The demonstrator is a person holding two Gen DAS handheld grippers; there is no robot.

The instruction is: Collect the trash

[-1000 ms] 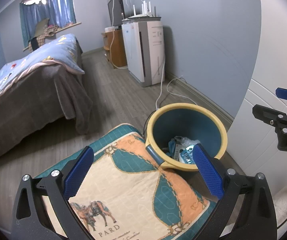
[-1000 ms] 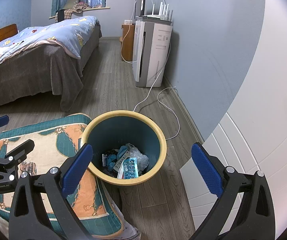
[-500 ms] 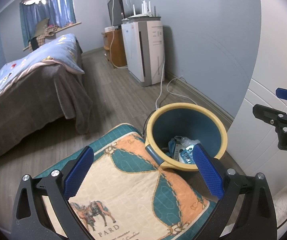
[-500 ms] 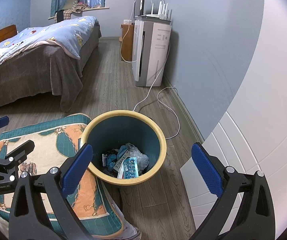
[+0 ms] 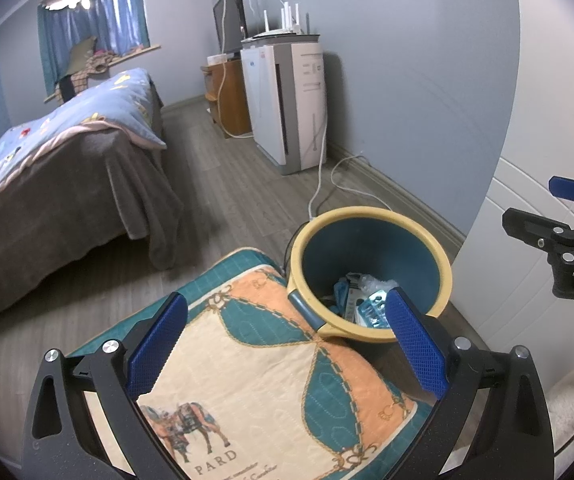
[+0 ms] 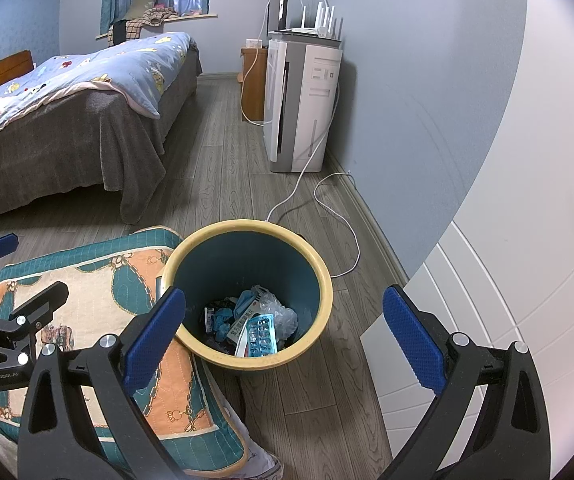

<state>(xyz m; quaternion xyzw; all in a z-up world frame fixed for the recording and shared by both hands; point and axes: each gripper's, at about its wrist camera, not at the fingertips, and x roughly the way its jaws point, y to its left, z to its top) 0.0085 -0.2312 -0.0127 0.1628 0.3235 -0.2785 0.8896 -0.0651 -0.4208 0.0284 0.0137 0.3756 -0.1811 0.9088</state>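
The left gripper (image 5: 287, 344) hangs with its jaws spread wide and nothing between them, above a quilted cushion (image 5: 263, 380) in teal, orange and cream. Just below the gripper's left finger the cushion carries a printed horse and the letters "PARD"; a line of smaller script beneath them is too fine to read. Ahead of its right finger stands the trash bin (image 5: 439, 256), yellow at the rim and teal inside, touching the cushion's far edge.

The right gripper (image 6: 283, 336) is likewise released, its blue-padded fingers (image 6: 413, 342) far apart and holding nothing. The bin (image 6: 325, 280) sits directly ahead, between its fingers and a little lower, on the wooden floor (image 6: 223, 184). Inside lies the collected trash (image 6: 253, 322): a blue blister pack, crumpled clear plastic, blue scraps and a white packet with printed characters too small to make out. To the left of this gripper, the left gripper's black frame shows white lettering that looks like "GenROBOT.AI", though it is not sharp. In the left wrist view the right gripper's frame shows only "DA" before it is cut off.

Farther ahead, a white air purifier (image 6: 307, 108) stands against the blue wall with a router on top, its cable (image 6: 339, 216) trailing toward the bin. Ahead to the left is a bed (image 6: 67, 112) with a light blue cartoon-print duvet.
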